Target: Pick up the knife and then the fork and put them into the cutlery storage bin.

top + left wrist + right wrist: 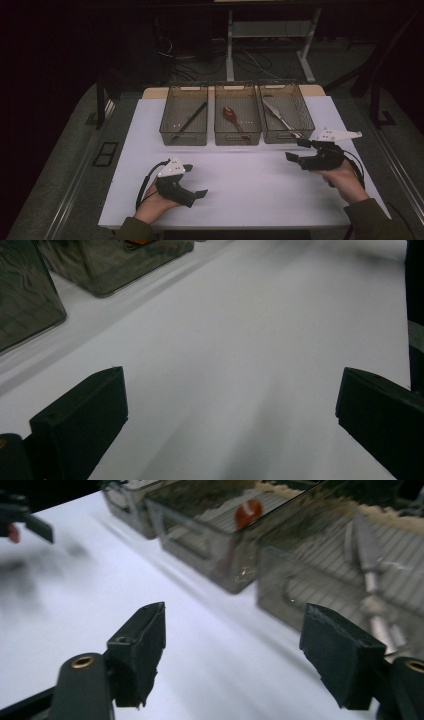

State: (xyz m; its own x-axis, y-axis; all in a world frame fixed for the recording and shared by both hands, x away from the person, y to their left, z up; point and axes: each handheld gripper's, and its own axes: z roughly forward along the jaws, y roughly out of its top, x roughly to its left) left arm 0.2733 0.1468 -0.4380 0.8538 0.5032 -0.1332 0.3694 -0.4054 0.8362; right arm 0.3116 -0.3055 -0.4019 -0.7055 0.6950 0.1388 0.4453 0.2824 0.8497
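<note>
The right hand-held gripper stands released and empty just in front of the right of 3 bins, where a metal knife lies along the floor. The left hand-held gripper rests released and empty on the worktop. Judgement: withdraw level and low, clear of the bin wall, so nothing shifts.

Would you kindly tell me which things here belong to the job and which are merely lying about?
Job: right gripper, open, beside the right bin holding a silver knife.
Lying about: middle bin with red spoon; left bin with black stick; left gripper.
</note>
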